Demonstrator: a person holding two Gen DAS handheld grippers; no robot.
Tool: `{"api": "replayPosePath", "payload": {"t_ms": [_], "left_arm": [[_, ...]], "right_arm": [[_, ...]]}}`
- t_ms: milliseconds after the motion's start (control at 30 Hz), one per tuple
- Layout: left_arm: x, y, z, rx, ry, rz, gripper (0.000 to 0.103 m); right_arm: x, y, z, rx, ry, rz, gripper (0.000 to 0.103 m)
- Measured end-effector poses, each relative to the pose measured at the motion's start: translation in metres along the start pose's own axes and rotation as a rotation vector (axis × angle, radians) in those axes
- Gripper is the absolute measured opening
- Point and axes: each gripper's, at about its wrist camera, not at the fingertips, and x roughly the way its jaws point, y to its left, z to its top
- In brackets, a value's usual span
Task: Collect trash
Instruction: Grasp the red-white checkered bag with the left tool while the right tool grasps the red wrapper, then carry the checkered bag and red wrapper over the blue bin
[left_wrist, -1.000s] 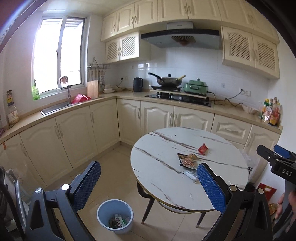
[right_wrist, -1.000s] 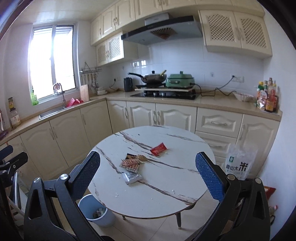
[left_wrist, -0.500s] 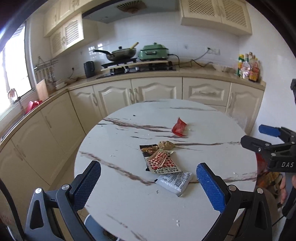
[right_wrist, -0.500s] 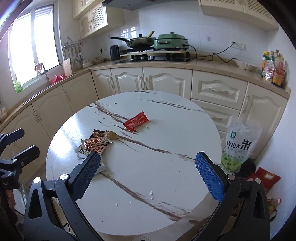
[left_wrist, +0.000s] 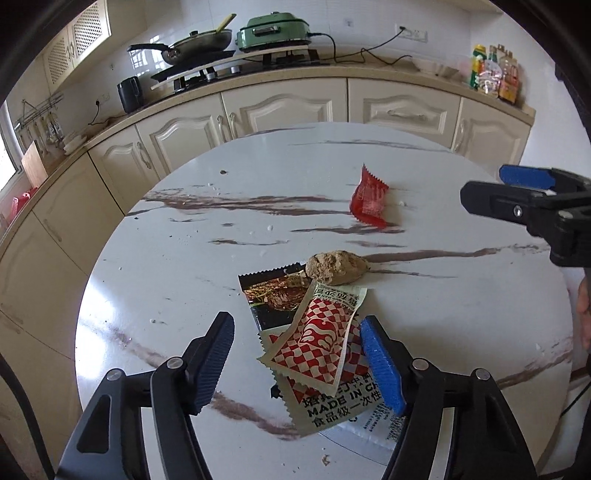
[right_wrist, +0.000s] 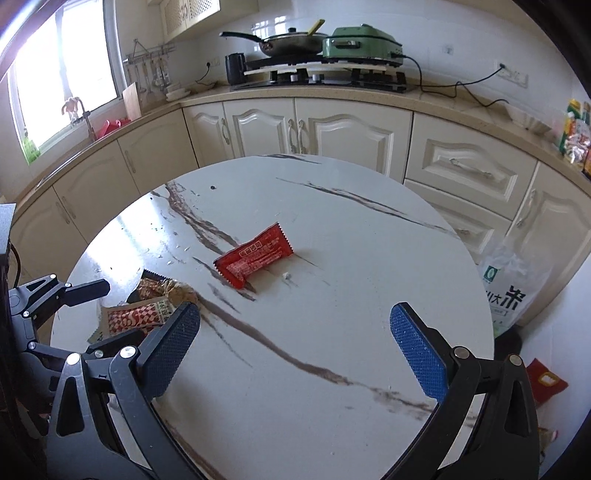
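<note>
The left gripper (left_wrist: 297, 360) has its fingers (left_wrist: 380, 365) spread apart, straddling the red-checked wrapper (left_wrist: 314, 347) at lower centre of its frame; whether they touch it cannot be told. That wrapper overlaps a dark snack packet (left_wrist: 275, 291) and a white packet (left_wrist: 365, 424) partly hidden under the right finger. A brown crumpled lump (left_wrist: 336, 266) sits just above them. The red wrapper (right_wrist: 255, 255) lies apart at mid-frame on the round marble bench (right_wrist: 332, 332). The right gripper (right_wrist: 295, 343) hangs released, holding nothing, over bare bench. At right, a rice bag (right_wrist: 511, 291) on the floor is cut off by the bench edge; its contents cannot be seen.
</note>
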Motion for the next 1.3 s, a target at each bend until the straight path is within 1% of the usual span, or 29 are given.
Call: {"api": "replayPosePath", "payload": {"t_ms": [33, 133, 200, 233, 267, 333, 400, 467, 533, 567, 633, 700, 733, 800, 833, 900, 933, 967, 1000, 1067, 1167, 1300], "left_arm": [[0.003, -0.005, -0.001, 0.012, -0.004, 0.0, 0.066], [0.019, -0.002, 0.007, 0.02, 0.008, -0.035, 0.053], [0.026, 0.001, 0.011, 0.021, -0.002, -0.028, 0.044], [0.028, 0.006, 0.013, 0.004, -0.015, -0.017, 0.031], [0.025, 0.007, 0.006, -0.02, -0.024, -0.015, 0.025], [0.024, 0.015, -0.004, -0.076, -0.025, -0.05, 0.024], [0.021, 0.026, -0.01, -0.117, -0.042, -0.057, 0.023], [0.01, 0.033, -0.02, -0.162, -0.062, -0.031, 0.023], [0.002, 0.037, -0.027, -0.192, -0.075, -0.021, 0.023], [-0.003, 0.038, -0.031, -0.205, -0.085, 0.0, 0.023], [-0.009, 0.037, -0.034, -0.209, -0.108, 0.016, 0.023], [-0.012, 0.037, -0.037, -0.219, -0.119, 0.023, 0.023], [-0.015, 0.037, -0.039, -0.221, -0.125, 0.023, 0.023], [-0.018, 0.037, -0.042, -0.232, -0.128, 0.008, 0.023], [-0.018, 0.037, -0.044, -0.231, -0.127, 0.009, 0.023], [-0.022, 0.042, -0.046, -0.235, -0.128, 0.012, 0.024], [-0.025, 0.044, -0.047, -0.241, -0.129, 0.006, 0.024], [-0.026, 0.044, -0.049, -0.248, -0.131, -0.001, 0.024], [-0.035, 0.048, -0.052, -0.255, -0.133, -0.006, 0.024], [-0.043, 0.049, -0.054, -0.262, -0.136, -0.014, 0.024], [-0.057, 0.05, -0.06, -0.264, -0.143, -0.031, 0.024], [-0.079, 0.053, -0.067, -0.271, -0.162, -0.053, 0.024]], "right_arm": [[0.005, 0.001, 0.003, -0.006, 0.004, -0.003, 0.103], [0.017, 0.003, 0.009, -0.01, 0.016, -0.004, 0.103], [0.025, 0.007, 0.012, -0.013, 0.03, 0.001, 0.103], [0.029, 0.008, 0.013, -0.016, 0.034, 0.0, 0.103], [0.033, 0.01, 0.014, -0.021, 0.042, 0.002, 0.103], [0.042, 0.015, 0.016, -0.025, 0.058, 0.002, 0.103], [0.053, 0.019, 0.019, -0.027, 0.084, 0.014, 0.103], [0.065, 0.022, 0.023, -0.014, 0.105, 0.038, 0.103], [0.075, 0.025, 0.028, -0.001, 0.122, 0.042, 0.103], [0.081, 0.027, 0.031, 0.008, 0.13, 0.041, 0.103], [0.091, 0.03, 0.036, 0.025, 0.146, 0.047, 0.103], [0.1, 0.033, 0.041, 0.026, 0.159, 0.026, 0.101], [0.104, 0.035, 0.042, 0.02, 0.169, 0.016, 0.098], [0.11, 0.037, 0.041, 0.01, 0.188, 0.0, 0.079], [0.109, 0.039, 0.04, -0.013, 0.186, -0.024, 0.073], [0.106, 0.039, 0.038, -0.032, 0.186, -0.047, 0.054], [0.103, 0.038, 0.037, -0.04, 0.187, -0.046, 0.049], [0.101, 0.037, 0.034, -0.053, 0.187, -0.05, 0.039], [0.098, 0.034, 0.032, -0.063, 0.186, -0.046, 0.035], [0.091, 0.027, 0.028, -0.07, 0.187, -0.036, 0.021], [0.081, 0.018, 0.02, -0.069, 0.185, -0.02, 0.017], [0.065, 0.01, 0.011, -0.044, 0.175, 0.015, 0.016]]}}
